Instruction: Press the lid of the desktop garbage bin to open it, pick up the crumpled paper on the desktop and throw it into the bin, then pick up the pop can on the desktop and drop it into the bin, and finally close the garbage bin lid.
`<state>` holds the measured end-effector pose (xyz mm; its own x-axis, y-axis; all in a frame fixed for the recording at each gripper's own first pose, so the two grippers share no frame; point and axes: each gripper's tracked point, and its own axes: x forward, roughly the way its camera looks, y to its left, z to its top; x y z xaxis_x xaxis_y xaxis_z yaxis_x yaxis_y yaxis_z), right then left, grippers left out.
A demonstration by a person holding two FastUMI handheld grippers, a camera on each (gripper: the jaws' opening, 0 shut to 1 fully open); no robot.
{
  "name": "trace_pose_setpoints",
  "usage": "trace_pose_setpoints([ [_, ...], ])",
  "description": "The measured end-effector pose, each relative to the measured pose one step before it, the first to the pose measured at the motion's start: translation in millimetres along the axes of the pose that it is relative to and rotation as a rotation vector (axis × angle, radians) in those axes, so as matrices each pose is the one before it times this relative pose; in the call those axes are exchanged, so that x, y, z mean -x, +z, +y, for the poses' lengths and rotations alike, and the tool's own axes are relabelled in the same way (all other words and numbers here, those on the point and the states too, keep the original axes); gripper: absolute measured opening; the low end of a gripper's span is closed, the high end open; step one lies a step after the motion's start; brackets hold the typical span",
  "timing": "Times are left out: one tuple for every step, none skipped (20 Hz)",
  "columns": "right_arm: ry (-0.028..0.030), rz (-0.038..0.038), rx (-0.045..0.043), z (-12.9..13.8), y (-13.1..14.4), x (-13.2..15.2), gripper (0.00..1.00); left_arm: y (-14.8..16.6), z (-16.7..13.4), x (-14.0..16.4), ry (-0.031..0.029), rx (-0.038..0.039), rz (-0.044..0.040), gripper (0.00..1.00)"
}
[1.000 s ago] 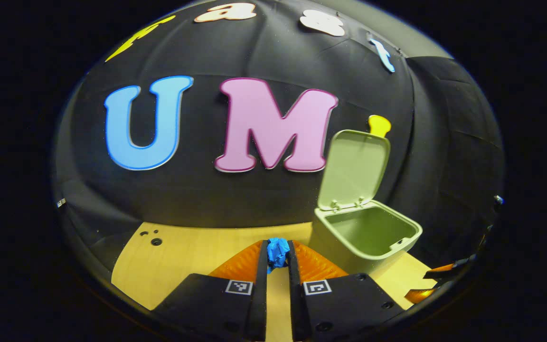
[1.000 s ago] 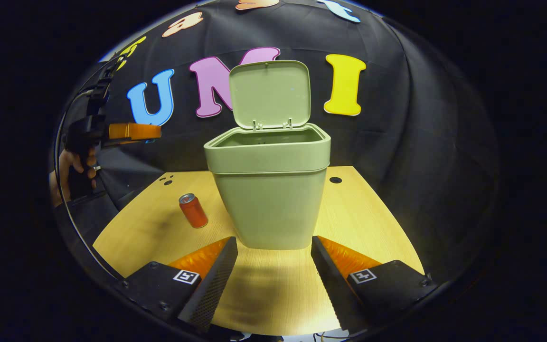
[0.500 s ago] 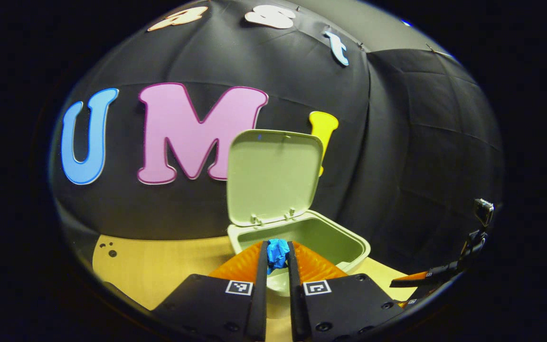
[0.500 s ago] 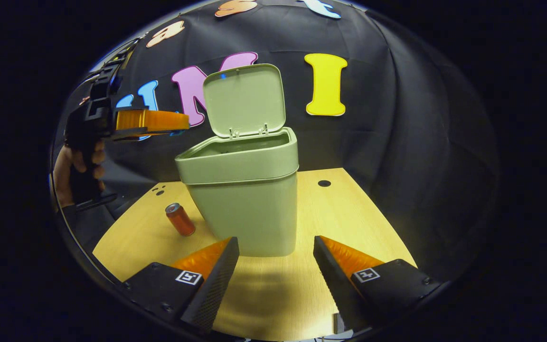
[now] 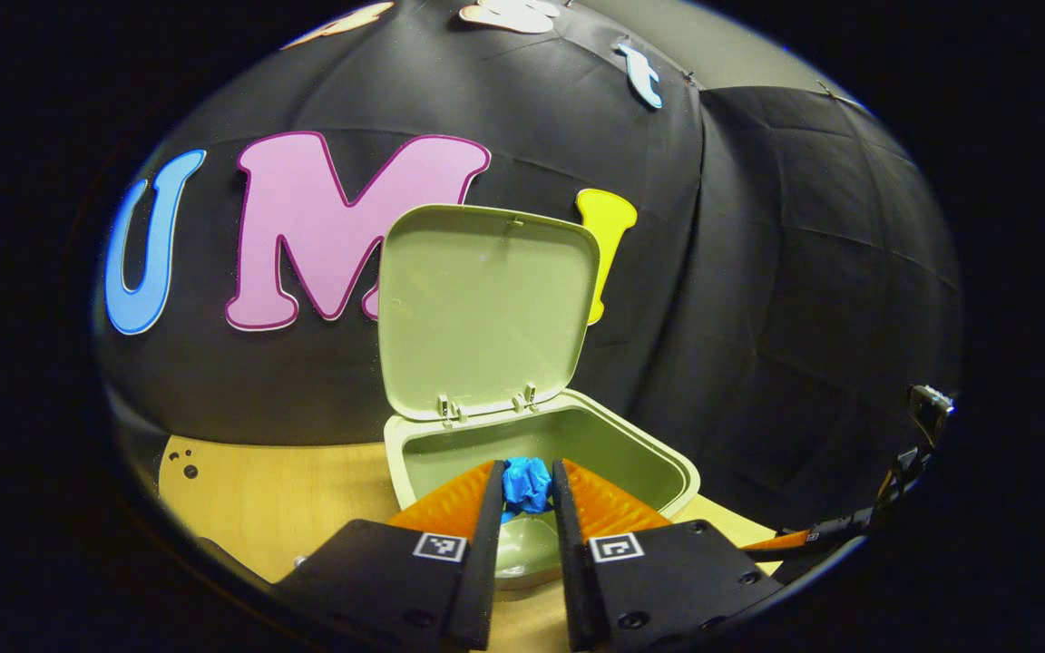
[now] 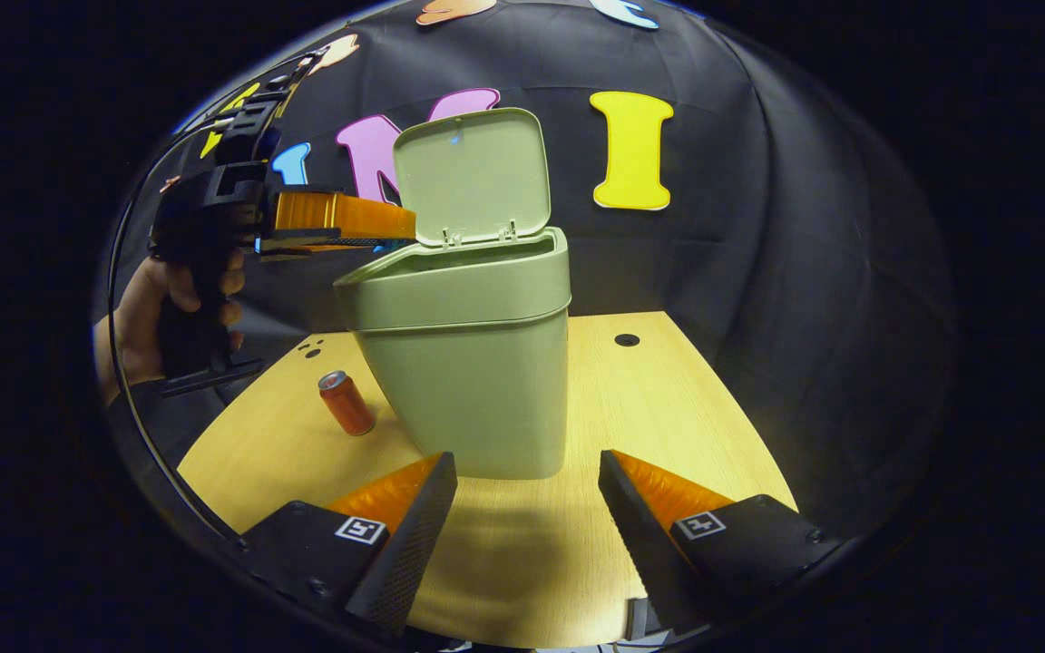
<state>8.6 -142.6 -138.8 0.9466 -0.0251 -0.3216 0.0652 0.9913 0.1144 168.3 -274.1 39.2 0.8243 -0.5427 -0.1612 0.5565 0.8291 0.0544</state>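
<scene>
Left gripper view: left gripper (image 5: 527, 490) pinching blue crumpled paper (image 5: 525, 482), above open green garbage bin (image 5: 668, 472). Right gripper (image 6: 522, 476) spread wide, bin ahead, pop can (image 6: 346, 403) left.

left gripper view: we're riding high and close over the open bin (image 5: 668, 467), looking forward and down into its mouth, raised lid (image 5: 484, 313) dead ahead. right gripper view: we sit low near the desktop (image 6: 668, 399), a bit back from the bin (image 6: 468, 381), facing its front wall. both views share bin, lid and desktop; right gripper view also catches the left gripper (image 6: 400, 227) at the bin's rim.
</scene>
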Motion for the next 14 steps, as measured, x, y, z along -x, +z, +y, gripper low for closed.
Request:
trace_pose_setpoints([
  [0.00205,0.00247,0.00105,-0.10,-0.70,-0.07,0.99,-0.09,3.06,-0.16,0.01477,0.00210,-0.00027,0.40],
  [0.00210,0.00258,0.00249,-0.17,-0.28,-1.32,0.99,-0.65,5.02,-1.69,0.00623,0.00531,-0.00107,0.46],
  [0.00317,0.00131,0.00365,-0.30,-1.93,-1.78,0.99,-0.61,1.52,0.90,-0.00146,0.00798,-0.00511,0.53],
  [0.00348,0.00120,0.00482,0.48,0.15,-0.88,0.99,0.73,1.66,-0.10,0.00168,0.00736,-0.00825,0.63],
  [0.00443,0.00100,0.00519,0.73,0.31,-1.05,0.99,2.18,-0.85,1.78,-0.00715,0.01062,-0.00576,0.71],
  [0.00430,0.00154,0.00360,0.44,0.57,-1.21,0.99,3.07,2.51,-0.01,0.00307,0.00732,-0.00935,0.85],
  [0.00458,0.00016,0.00250,1.25,-0.68,-0.70,0.99,1.68,3.99,7.12,0.01753,0.00223,-0.00914,0.99],
  [0.00747,0.00011,0.00287,1.42,0.49,-0.41,0.99,1.19,8.96,2.29,0.02815,-0.00022,-0.01362,0.97],
  [0.00667,0.00073,0.00381,2.17,-0.27,-1.43,0.99,2.37,8.94,4.24,0.02561,0.00055,-0.01569,0.96],
  [0.00970,0.00050,0.00593,2.51,0.42,-1.68,0.99,2.68,7.85,4.44,0.02648,0.00174,-0.01610,0.96],
  [0.00986,-0.00189,0.01097,3.29,-0.13,-0.67,0.99,3.09,10.44,6.44,0.02823,-0.00081,-0.01565,0.96],
  [0.01066,0.00277,0.01374,2.79,-1.17,-1.24,0.99,1.95,12.66,6.80,0.03475,-0.00504,-0.01576,0.96],
  [0.01312,0.00398,0.00844,3.91,-0.82,-1.13,0.99,1.47,14.14,7.04,0.03605,-0.00752,-0.01352,0.96],
  [0.01345,0.00210,0.00786,4.41,-0.75,-0.30,0.99,-0.07,14.42,8.34,0.03575,-0.00860,-0.00917,0.96],
])
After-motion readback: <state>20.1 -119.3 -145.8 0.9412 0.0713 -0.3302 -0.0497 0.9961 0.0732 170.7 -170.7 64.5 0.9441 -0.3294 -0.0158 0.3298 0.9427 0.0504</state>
